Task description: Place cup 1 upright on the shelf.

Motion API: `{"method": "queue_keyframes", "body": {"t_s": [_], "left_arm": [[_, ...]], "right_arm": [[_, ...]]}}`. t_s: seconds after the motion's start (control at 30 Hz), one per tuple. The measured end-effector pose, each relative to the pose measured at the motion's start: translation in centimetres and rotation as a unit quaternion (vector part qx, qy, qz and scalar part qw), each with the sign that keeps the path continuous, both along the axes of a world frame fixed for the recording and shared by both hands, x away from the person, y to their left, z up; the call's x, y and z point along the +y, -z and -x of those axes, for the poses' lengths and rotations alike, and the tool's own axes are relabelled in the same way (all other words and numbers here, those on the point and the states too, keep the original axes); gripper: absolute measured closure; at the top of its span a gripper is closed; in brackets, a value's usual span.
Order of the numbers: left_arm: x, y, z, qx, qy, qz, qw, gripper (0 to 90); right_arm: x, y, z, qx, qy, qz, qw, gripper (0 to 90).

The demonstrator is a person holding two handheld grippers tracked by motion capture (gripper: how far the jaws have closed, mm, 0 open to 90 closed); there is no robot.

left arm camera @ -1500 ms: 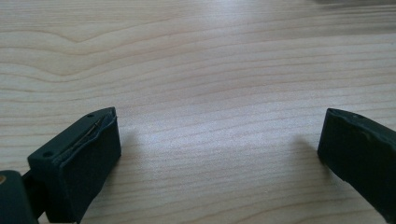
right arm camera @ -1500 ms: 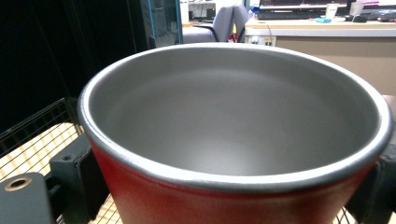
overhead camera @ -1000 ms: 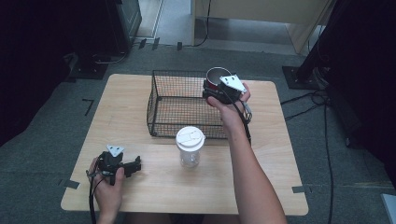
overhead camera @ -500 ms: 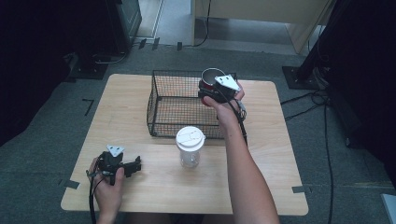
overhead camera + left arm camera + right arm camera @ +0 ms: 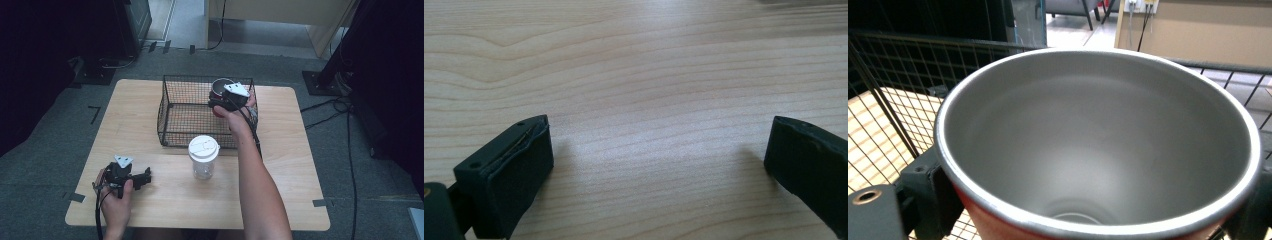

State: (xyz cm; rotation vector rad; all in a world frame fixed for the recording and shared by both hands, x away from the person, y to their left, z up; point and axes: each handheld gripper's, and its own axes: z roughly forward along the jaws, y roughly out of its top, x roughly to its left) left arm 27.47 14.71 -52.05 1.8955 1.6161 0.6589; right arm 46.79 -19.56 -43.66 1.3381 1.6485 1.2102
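Red cup w/ steel inside, pinched by right gripper over far right corner of wire basket. Right gripper view: cup upright, empty, jaws against its sides. Left gripper rests near table's front left corner; left gripper view: jaws spread on bare wood. Lidded clear cup just in front of basket. Grey floor; right half of table open.

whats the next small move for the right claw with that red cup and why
Probably lower it a little further and then let go. The right claw grips the red cup upright, steel inside showing, over the right end of the wire basket, seemingly not set down yet. The lidded clear cup stands outside on the table; the left claw rests open.
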Motion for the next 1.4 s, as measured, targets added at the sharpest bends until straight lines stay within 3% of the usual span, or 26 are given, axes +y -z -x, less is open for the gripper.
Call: {"method": "queue_keyframes", "body": {"t_s": [0.53,0.73,0.93,1.1,1.4], "left_arm": [[0.0,0.0,0.0,0.001,0.002,-0.001,1.0000,0.1],[0.0,0.0,0.0,0.001,0.002,-0.001,1.0000,0.1],[0.0,0.0,0.0,0.000,0.001,-0.001,1.0000,0.1],[0.0,0.0,0.0,0.000,0.002,-0.001,1.0000,0.1],[0.0,0.0,0.0,0.001,0.003,-0.001,1.0000,0.1]], "right_arm": [[0.1,1.3,-0.3,0.029,-0.022,0.024,0.9990,7.1],[0.2,1.4,-0.3,0.044,-0.024,0.023,0.9985,7.0],[0.0,1.0,-0.2,0.036,-0.025,0.015,0.9989,0.0],[-0.2,0.4,0.1,0.026,-0.029,0.026,0.9989,0.0],[-0.4,-1.4,1.0,-0.001,-0.027,0.016,0.9995,0.0]]}}
